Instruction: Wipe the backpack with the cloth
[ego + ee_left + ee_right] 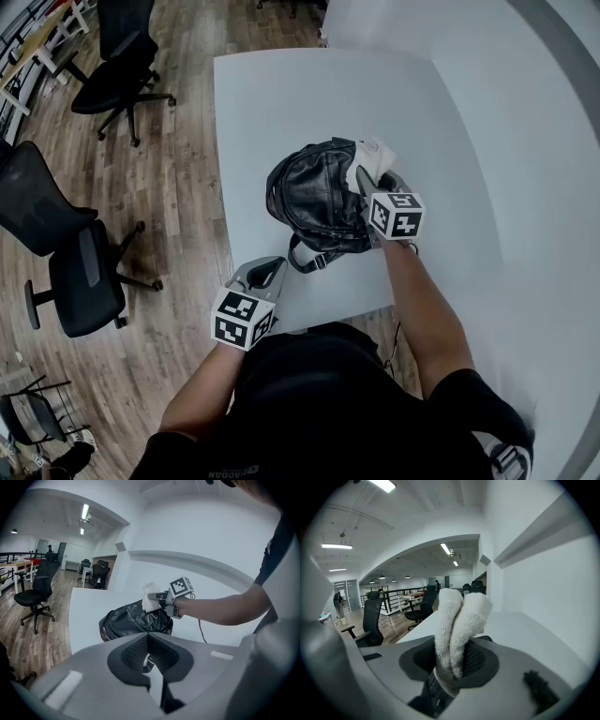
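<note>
With the right gripper (367, 180) clenched on the cloth (457, 630), sweep firmly across the backpack (314, 202), steadying it with the closed, empty left gripper (262, 275).

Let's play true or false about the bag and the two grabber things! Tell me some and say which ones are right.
1. The right gripper is holding a white cloth. True.
2. The backpack is red. False: it is black.
3. The backpack is lying on the floor. False: it lies on the white table.
4. The left gripper has nothing in its jaws. True: the jaws are together and empty.
5. Black office chairs stand on the wooden floor. True.
</note>
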`<state>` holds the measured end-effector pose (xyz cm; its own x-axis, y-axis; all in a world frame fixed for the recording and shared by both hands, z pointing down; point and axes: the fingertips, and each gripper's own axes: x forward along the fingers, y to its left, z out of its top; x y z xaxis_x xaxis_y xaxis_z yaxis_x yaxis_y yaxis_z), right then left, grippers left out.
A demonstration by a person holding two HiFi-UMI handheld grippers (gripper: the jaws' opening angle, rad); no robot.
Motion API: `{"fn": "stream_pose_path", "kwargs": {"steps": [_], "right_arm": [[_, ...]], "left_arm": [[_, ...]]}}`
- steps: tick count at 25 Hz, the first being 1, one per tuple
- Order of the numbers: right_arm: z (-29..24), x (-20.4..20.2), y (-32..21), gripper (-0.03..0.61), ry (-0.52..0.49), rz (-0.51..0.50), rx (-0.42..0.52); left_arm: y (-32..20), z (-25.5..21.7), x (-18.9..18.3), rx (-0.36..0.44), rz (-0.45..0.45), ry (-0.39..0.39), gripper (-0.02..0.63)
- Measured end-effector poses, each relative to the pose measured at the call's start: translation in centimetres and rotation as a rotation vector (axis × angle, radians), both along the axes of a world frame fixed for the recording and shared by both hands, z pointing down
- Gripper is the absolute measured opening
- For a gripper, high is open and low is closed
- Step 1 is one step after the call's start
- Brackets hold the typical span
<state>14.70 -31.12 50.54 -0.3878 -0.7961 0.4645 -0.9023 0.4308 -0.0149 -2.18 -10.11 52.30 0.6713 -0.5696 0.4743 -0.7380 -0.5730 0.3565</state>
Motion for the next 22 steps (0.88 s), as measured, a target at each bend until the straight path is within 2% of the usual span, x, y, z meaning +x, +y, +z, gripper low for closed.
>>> {"fn": "stream_pose_path", "kwargs": {"steps": [7, 22], "right_arm": [[-1.3, 2.5, 0.3, 0.112, -0.012, 0.050, 0.026], [-3.7, 6.1, 0.5, 0.112, 0.013, 0.117, 0.077]], "left_arm": [[0.2, -0.2, 1.4, -0.001, 0.029, 0.016, 0.006], [0.5, -0.6, 1.2, 0.011, 0.033, 0.015, 0.006]]}}
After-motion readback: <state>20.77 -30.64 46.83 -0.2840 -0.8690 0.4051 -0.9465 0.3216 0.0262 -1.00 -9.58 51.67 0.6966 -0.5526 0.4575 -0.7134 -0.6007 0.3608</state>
